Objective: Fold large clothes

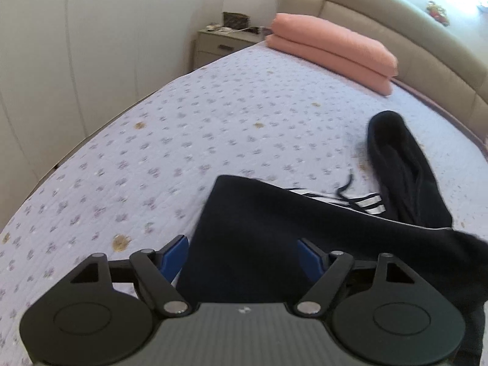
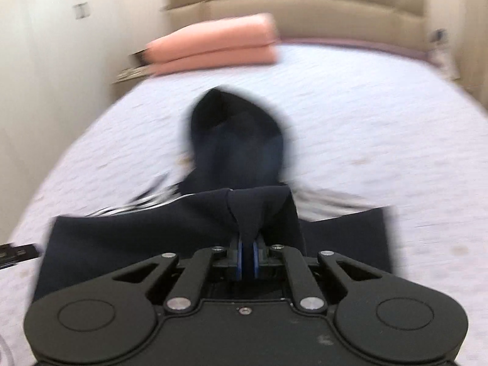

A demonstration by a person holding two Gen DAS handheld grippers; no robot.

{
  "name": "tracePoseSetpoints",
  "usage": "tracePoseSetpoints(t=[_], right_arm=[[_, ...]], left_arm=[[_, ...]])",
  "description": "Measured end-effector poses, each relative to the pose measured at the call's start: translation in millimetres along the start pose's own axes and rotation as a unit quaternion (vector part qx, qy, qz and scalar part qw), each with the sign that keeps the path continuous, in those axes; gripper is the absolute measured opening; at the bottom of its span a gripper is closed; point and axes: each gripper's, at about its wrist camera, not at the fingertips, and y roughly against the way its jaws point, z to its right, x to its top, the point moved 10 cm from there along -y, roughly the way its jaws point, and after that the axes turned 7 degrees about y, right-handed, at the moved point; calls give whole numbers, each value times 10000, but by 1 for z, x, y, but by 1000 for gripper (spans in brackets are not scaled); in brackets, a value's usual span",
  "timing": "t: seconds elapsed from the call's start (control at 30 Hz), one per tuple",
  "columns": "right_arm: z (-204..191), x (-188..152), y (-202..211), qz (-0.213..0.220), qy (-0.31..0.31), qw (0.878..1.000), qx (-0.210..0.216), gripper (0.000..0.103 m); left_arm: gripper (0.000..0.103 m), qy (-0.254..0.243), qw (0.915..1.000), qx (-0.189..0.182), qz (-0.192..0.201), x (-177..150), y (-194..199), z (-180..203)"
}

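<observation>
A dark navy hooded top with white stripes and a drawstring lies on the bed, its hood toward the headboard. My left gripper is open, its blue pads wide apart, with a folded part of the top lying between them. My right gripper is shut on a bunched fold of the same top, lifting it a little; the hood lies beyond. The right wrist view is blurred by motion.
The bed has a pale floral quilt. A folded pink blanket lies at the headboard. A nightstand stands by the white wall at the bed's far left corner. The bed's left edge runs near the wall.
</observation>
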Motion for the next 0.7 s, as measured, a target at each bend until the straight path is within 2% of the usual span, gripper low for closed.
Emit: tracePoseSetpoints(t=[0.07,0.13,0.17,0.2,0.23,0.27,0.3,0.33,0.4,0.43,0.53,0.57,0.63,0.67,0.7], right_arm=[[35,-6,5,-49,-24,9978,-665,8],[70,-23,-1,-268,-116,9903,-1360,10],[83,-35,-9,-443,-239,9873,-1507,15],[90,-49,-23,-698,-339,9868,-1424,25],[93,-63,-41,-1064,-361,9860,-1230,26],[95,-75,-55,-1381,-330,9831,-1152,41],[97,-85,-64,-1620,-290,9794,-1173,42],[98,-85,-64,-1640,-265,9784,-1232,42],[95,-71,-46,-1344,-278,9812,-1354,42],[92,-58,-32,-1026,-223,9844,-1410,43],[77,-32,-2,-308,-83,9895,-1412,47],[69,-30,-2,-277,-24,9905,-1346,46],[56,-37,-14,-434,128,9914,-1230,16],[53,-43,-23,-573,124,9912,-1188,0],[51,-54,-31,-717,23,9911,-1118,0]], left_arm=[[81,-138,9998,-116,0,0,-3,13],[82,-284,9994,-165,-48,-4,-9,27],[82,-370,9991,-204,-91,-8,-15,34],[83,-461,9986,-227,-156,-12,-20,41],[83,-597,9977,-192,-263,-18,-28,48],[83,-717,9968,-115,-344,-23,-35,54],[83,-855,9954,-17,-440,-30,-44,58],[79,-966,9939,49,-529,-36,-51,62],[71,-1116,9922,80,-552,-40,-55,68],[71,-1108,9927,38,-478,-39,-51,70],[71,-910,9950,-374,-184,-26,-33,82],[70,-776,9953,-556,-167,-21,-29,88],[69,-601,9930,-983,-247,-15,-29,104],[68,-588,9920,-1074,-323,-15,-33,110],[64,-642,9913,-1060,-436,-17,-41,115]])
